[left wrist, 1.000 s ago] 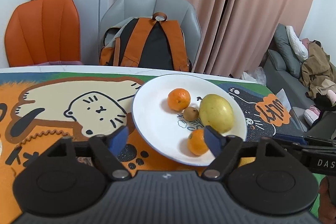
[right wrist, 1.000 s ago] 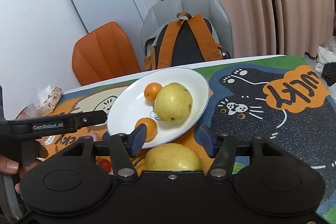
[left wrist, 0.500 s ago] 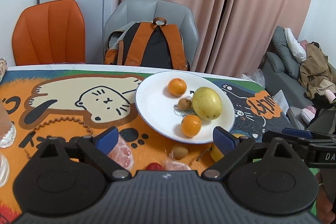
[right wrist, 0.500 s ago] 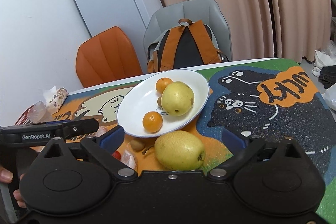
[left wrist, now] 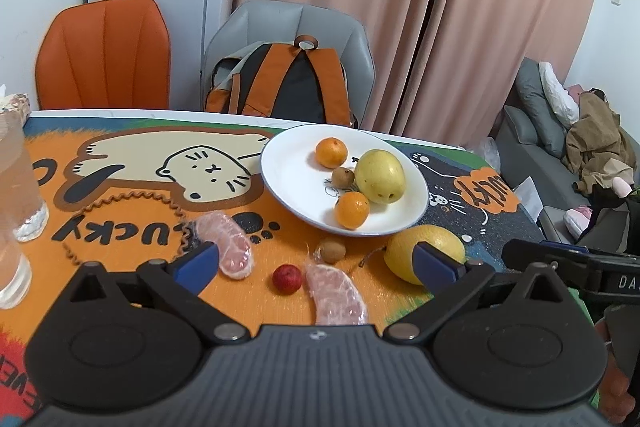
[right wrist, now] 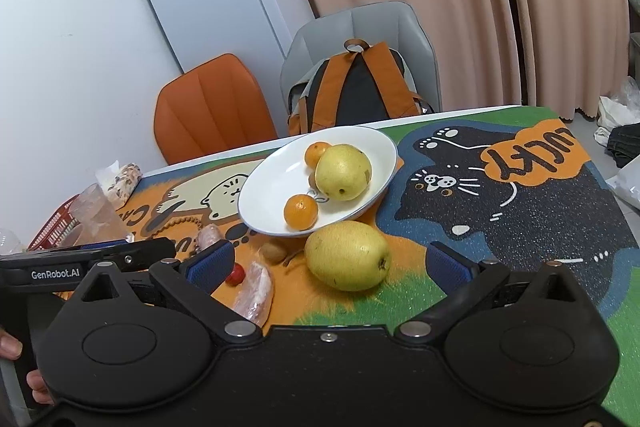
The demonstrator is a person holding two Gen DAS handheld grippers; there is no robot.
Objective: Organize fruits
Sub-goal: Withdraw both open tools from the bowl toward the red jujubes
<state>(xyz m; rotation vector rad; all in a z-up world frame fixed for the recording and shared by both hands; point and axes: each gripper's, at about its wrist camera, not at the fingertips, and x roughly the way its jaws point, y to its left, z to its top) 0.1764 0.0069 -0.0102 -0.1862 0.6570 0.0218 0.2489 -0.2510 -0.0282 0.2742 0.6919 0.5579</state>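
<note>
Both tools tilted down, spread wide

I count one white round plate (left wrist: 292, 187) on the tabletop, carrying two small orange tangerines (left wrist: 331, 153) (left wrist: 352, 209), one yellow-green pear (left wrist: 380, 176) and one small brown longan (left wrist: 343, 177). Off the plate I see a second yellow-green pear (right wrist: 347, 255), one more brown longan (left wrist: 330, 250), one small red round fruit (left wrist: 287, 278) and two pink peeled pomelo segments (left wrist: 228, 243) (left wrist: 337, 294). That makes two pears, two tangerines, two longans.
</note>
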